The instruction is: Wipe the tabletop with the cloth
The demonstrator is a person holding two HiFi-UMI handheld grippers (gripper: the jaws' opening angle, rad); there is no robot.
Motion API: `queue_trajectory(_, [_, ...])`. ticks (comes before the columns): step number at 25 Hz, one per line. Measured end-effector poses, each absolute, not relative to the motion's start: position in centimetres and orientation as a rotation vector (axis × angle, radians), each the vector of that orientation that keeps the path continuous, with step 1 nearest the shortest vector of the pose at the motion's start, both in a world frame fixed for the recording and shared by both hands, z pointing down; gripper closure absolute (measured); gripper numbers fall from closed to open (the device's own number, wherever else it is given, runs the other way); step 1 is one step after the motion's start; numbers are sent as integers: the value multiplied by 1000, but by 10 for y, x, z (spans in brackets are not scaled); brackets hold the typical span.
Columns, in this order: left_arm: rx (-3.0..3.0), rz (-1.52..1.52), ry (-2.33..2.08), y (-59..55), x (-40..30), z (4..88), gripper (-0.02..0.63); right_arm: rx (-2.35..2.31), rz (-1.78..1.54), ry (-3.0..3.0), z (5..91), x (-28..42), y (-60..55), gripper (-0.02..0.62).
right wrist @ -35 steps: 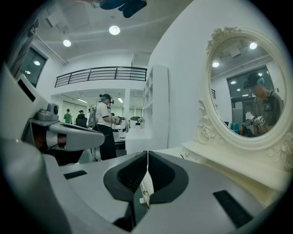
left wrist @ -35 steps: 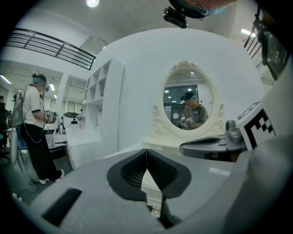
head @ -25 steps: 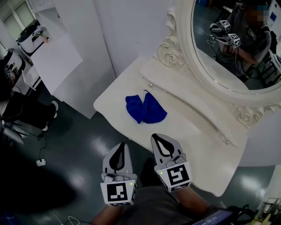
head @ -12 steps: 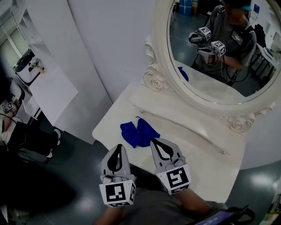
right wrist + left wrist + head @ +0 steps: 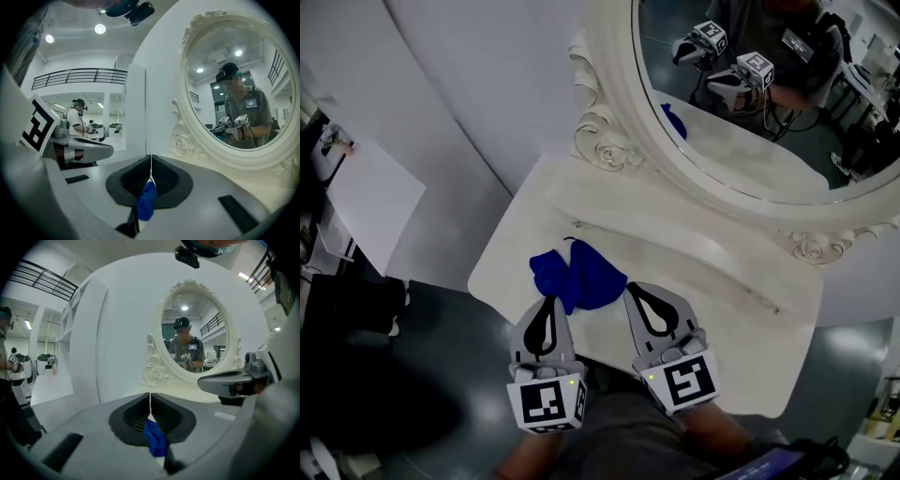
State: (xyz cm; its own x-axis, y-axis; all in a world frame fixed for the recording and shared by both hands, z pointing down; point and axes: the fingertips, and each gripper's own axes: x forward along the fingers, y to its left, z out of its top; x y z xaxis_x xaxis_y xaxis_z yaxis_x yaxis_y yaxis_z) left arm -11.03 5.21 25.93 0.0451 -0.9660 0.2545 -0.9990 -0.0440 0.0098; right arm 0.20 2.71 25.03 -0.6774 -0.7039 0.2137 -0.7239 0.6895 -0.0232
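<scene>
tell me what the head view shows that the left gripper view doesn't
Only the head view: the whole white dressing tabletop, the crumpled blue cloth lying whole near its front left edge, the dark floor, and the left gripper from above with its marker cube. Only the left gripper view: that gripper's jaws meeting in a thin line, the top of the ornate white oval mirror, and white shelving at left. Both: the cloth, the mirror and the right gripper.
</scene>
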Motion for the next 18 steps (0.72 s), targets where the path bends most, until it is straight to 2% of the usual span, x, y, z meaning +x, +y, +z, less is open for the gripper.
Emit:
queue_trajectory(3, [2134,296,-1970,36,-112,280,584,1165,193,-2688,260,-3,16,580])
queue_trajectory(4, [2134,303,-1947,31,-111,287,561,1167,201,-2680,264,-4,12,580])
queue_trajectory(6, [2121,311,-1896,23,-110,303,449,1166,222,-2661,274,-7,6,580])
queue_trajectory(15, [2012,452,-1749,6,-113,382,182,1149,336,-2557,326,-14,-10,580])
queue_trajectory(18, [1915,440,-1695,3,-123,414,125,1139,375,-2509,348,-14,-12,580])
